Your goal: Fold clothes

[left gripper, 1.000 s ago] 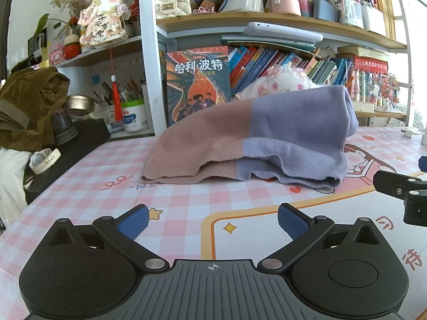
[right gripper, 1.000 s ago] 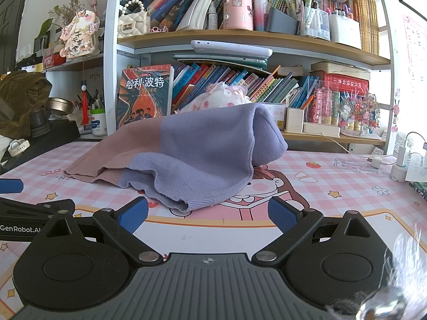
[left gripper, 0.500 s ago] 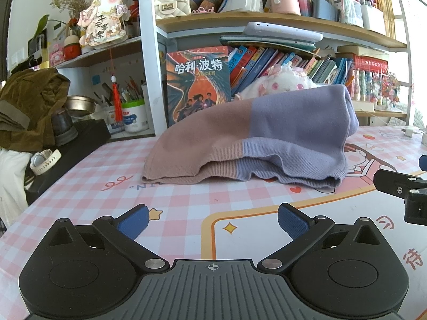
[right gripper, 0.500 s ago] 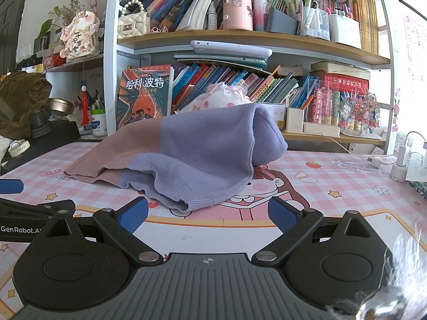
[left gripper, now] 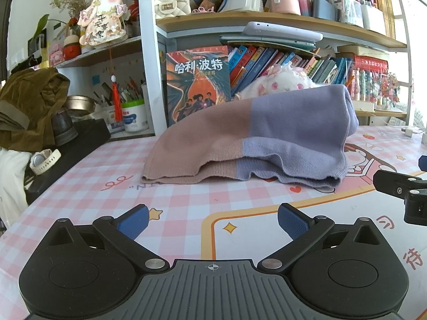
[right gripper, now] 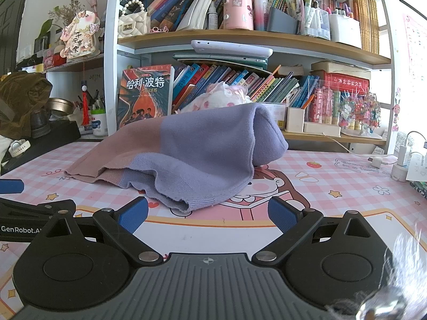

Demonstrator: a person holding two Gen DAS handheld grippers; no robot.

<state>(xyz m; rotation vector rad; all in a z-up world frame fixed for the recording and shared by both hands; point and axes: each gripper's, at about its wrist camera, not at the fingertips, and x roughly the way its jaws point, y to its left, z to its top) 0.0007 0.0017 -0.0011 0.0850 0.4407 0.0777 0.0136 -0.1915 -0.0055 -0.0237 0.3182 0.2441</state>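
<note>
A knitted garment, half dusty pink and half lilac (left gripper: 253,136), lies folded in a loose heap on the pink checked table mat (left gripper: 186,202); it also shows in the right wrist view (right gripper: 197,146). My left gripper (left gripper: 212,220) is open and empty, low over the mat, a short way in front of the garment. My right gripper (right gripper: 208,213) is open and empty, just short of the garment's lilac hem. The right gripper shows at the right edge of the left wrist view (left gripper: 400,189), and the left gripper at the left edge of the right wrist view (right gripper: 32,213).
A bookshelf (right gripper: 240,34) full of books stands behind the garment. A brown jacket (left gripper: 29,106), a black box with a watch (left gripper: 44,157) and a pen cup (left gripper: 133,116) are at the left. A charger and cable (right gripper: 397,165) lie at the far right.
</note>
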